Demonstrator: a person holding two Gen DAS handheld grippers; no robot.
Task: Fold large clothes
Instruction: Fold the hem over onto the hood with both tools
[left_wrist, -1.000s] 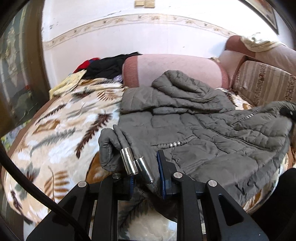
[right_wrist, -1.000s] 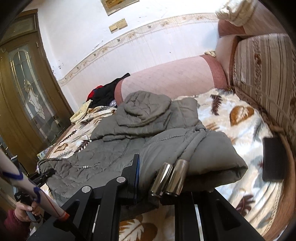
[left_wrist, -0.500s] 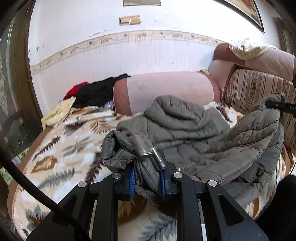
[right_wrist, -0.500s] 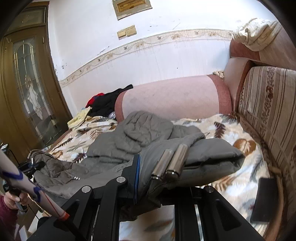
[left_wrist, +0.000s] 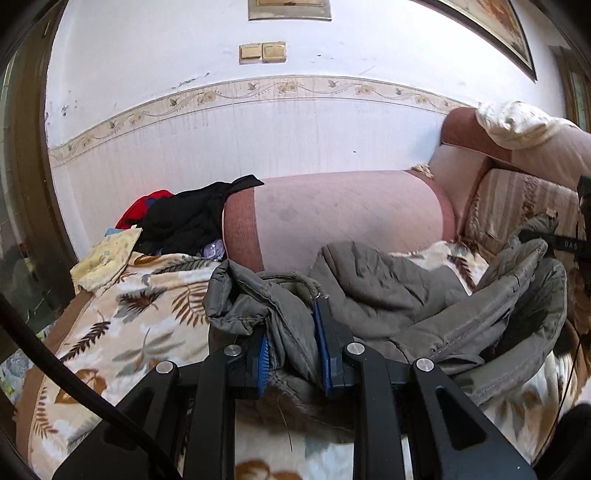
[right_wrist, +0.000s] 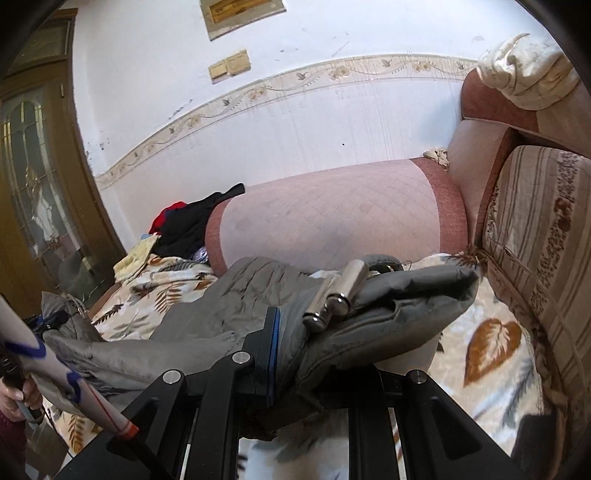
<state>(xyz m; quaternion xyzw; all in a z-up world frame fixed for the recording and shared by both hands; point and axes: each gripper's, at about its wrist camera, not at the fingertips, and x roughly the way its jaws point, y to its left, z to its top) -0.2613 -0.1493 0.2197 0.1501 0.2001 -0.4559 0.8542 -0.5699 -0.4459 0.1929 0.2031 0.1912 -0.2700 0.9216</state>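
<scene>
A grey quilted jacket (left_wrist: 388, 295) lies on the leaf-patterned blanket (left_wrist: 129, 325), its near edge lifted off the bed. My left gripper (left_wrist: 291, 343) is shut on a bunched corner of it, with fabric squeezed between the blue pads (left_wrist: 320, 343). In the right wrist view my right gripper (right_wrist: 317, 347) is shut on the other corner of the jacket (right_wrist: 221, 317). Fabric drapes over its right finger and hides it. Two metal cord ends (right_wrist: 332, 301) rest on top of the fold. The right gripper's black tip (left_wrist: 554, 242) shows at the far right of the left wrist view.
A pink bolster (left_wrist: 340, 214) lies across the far end of the bed. Black and red clothes (left_wrist: 177, 221) are piled to its left. A striped cushion (right_wrist: 535, 240) lines the right side, a wooden door (right_wrist: 33, 184) the left. A sleeve (right_wrist: 55, 365) and hand (right_wrist: 14, 398) show at lower left.
Both grippers have risen and moved toward the bolster, carrying the jacket's near edge. The jacket, flat a second ago, now hangs slack between them.
</scene>
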